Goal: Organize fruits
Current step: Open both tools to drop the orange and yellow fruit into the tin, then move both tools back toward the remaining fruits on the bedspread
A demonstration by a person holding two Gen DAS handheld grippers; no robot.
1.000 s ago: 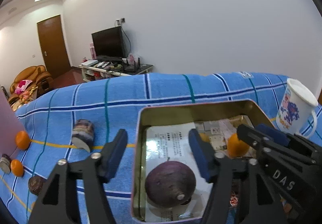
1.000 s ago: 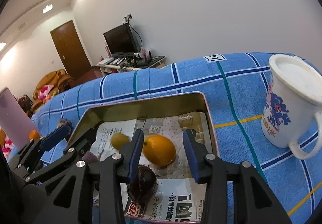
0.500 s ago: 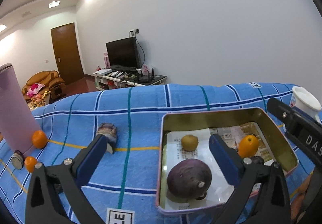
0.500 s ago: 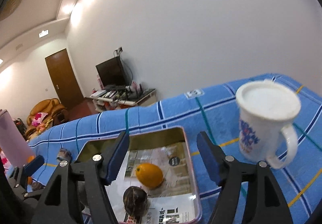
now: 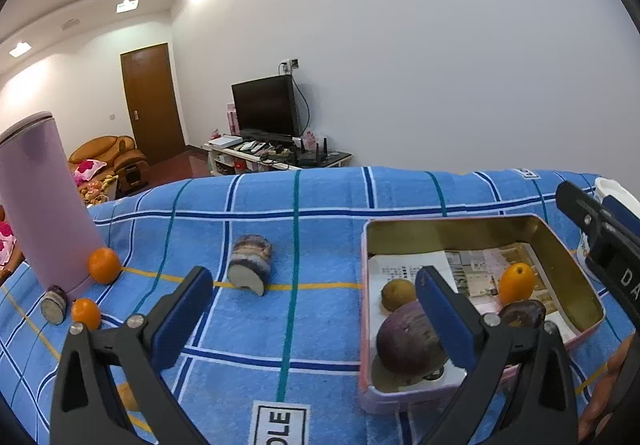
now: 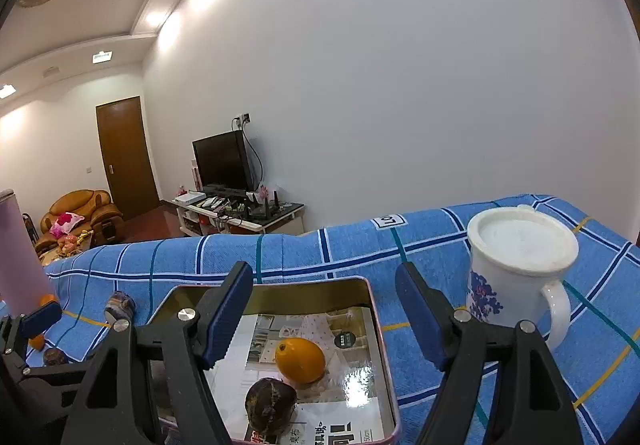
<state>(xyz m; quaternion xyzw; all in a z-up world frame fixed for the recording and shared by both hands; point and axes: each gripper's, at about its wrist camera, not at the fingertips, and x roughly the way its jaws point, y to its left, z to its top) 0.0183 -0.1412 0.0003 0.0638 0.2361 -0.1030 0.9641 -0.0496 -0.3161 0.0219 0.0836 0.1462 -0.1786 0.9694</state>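
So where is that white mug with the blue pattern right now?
In the right wrist view the white mug with the blue pattern stands upright on the blue checked cloth, right of the pink metal tin that holds the fruit.

blue checked cloth (image 5: 320,325) under tin tray (image 5: 576,269), mug (image 6: 516,277), oranges (image 5: 104,265)

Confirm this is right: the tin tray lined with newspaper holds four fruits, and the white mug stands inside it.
Not quite. The white mug stands outside the tin tray, on the blue checked cloth beside it, as the right wrist view shows. The tray is lined with newspaper and holds four fruits.
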